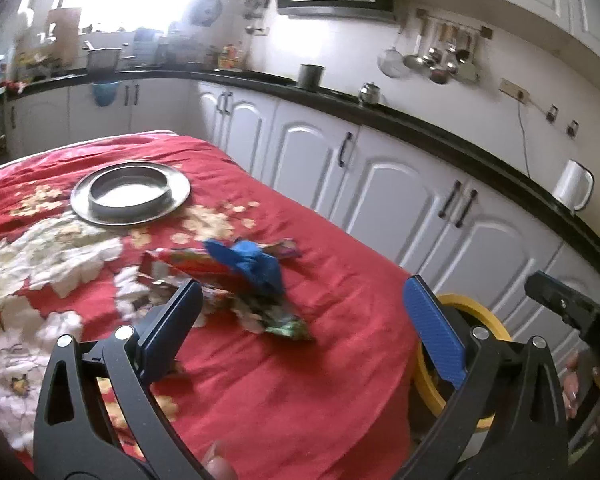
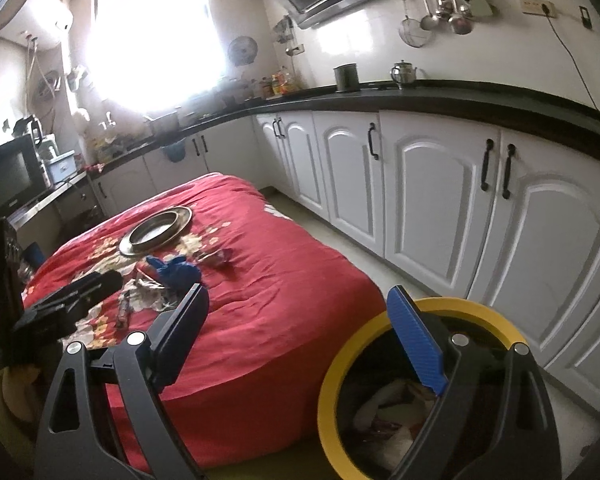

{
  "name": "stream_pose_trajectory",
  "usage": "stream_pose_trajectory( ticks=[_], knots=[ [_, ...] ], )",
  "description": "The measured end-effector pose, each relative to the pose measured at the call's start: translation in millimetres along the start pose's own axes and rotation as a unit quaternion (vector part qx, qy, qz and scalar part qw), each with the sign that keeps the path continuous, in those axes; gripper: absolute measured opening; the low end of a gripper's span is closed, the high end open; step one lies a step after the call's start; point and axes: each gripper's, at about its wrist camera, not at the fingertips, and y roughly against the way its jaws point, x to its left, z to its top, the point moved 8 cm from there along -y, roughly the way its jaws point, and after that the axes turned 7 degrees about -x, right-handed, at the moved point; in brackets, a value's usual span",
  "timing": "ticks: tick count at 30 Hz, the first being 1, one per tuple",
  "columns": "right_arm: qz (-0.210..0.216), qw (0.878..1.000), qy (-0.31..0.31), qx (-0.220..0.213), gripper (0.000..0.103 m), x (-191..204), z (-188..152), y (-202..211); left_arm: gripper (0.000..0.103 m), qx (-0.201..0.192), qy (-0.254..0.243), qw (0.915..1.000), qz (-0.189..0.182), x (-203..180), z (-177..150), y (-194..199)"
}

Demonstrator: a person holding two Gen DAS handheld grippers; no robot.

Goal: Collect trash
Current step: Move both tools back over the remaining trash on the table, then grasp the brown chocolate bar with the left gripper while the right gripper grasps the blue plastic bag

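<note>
In the left wrist view the left hand-held gripper fills the bottom of the frame with its two fingers spread wide and nothing between them; the dark left finger hangs over the near edge of a trash pile, and the blue-padded right finger sits in front of a yellow-rimmed bin. The trash lies at the centre of that frame on a red floral cloth that covers the surface: a crumpled blue glove on top of a red snack wrapper, with a dark green wrapper just below them toward the lower centre. A metal plate holding a shallow ring-shaped dish sits in the upper left part of the cloth, well apart from the pile. The bin shows at lower right, beside the cloth's edge and lower than it. In the right wrist view the right hand-held gripper is also spread wide and empty, its blue-padded finger over the bin at lower right of the frame; inside the bin are white crumpled paper and some reddish scraps. The blue glove and wrappers appear at centre left on the cloth, with the plate above them. The left tool's black body juts in from the left edge. White cabinets under a black worktop run along the right side.
</note>
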Motion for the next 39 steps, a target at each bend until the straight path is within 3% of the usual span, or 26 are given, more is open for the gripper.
stream_pose_trajectory(
  ticks=[16, 23, 30, 39],
  knots=[
    [0.071, 0.996, 0.052, 0.024, 0.088, 72, 2, -28, 0.092, 0.008, 0.021, 0.9979, 0.06, 56, -2, 10],
    [0.107, 0.991, 0.062, 0.058, 0.088, 101, 2, -60, 0.092, 0.045, 0.033, 0.995, 0.083, 85, -17, 3],
    [0.13, 0.983, 0.078, 0.106, 0.088, 125, -7, -109, 0.092, 0.079, 0.048, 0.9923, 0.082, 103, -35, -9],
    [0.143, 0.972, 0.112, 0.147, 0.087, 154, -22, -167, 0.061, 0.111, 0.081, 0.9891, 0.054, 107, -53, -24]
  ],
)
